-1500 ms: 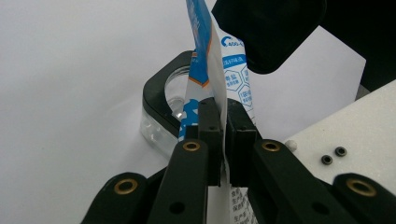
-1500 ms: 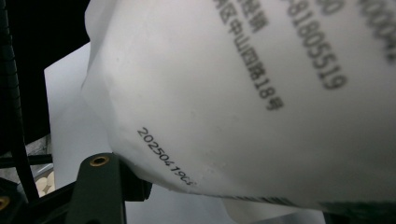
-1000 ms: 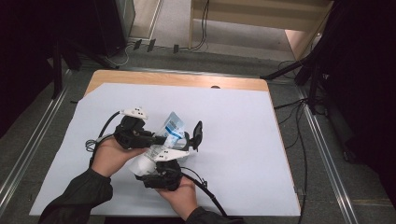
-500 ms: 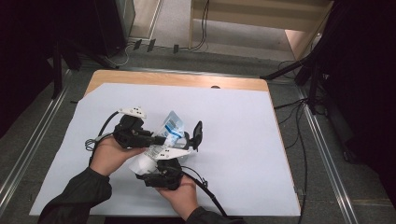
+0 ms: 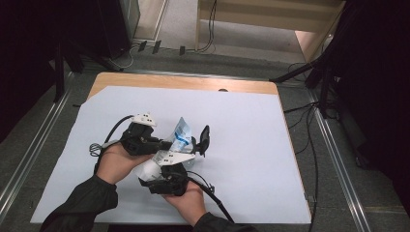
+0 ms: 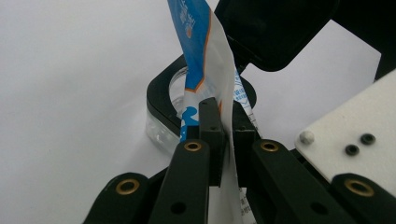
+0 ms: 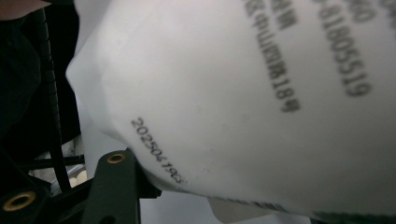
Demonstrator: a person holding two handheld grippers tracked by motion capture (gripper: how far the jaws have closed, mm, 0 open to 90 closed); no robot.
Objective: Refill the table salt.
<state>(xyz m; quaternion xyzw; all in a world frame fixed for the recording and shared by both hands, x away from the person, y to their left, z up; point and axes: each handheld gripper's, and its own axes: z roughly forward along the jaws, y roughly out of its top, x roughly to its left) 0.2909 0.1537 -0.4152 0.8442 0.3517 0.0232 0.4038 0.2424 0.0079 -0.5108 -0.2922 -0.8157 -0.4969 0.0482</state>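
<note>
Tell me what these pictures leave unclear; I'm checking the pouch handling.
- Right gripper, right gripper view: white plastic pouch hides the jaw tips.
- Pouch print, high view: too small.
- Clear container with black rim, left gripper view: partly behind the pouch and left gripper.

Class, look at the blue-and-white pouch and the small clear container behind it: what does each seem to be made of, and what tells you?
Pouch: probably thin glossy plastic film; it creases and carries printed text. Container: seemingly clear hard plastic, perhaps glass, see-through wall under a black rim.
</note>
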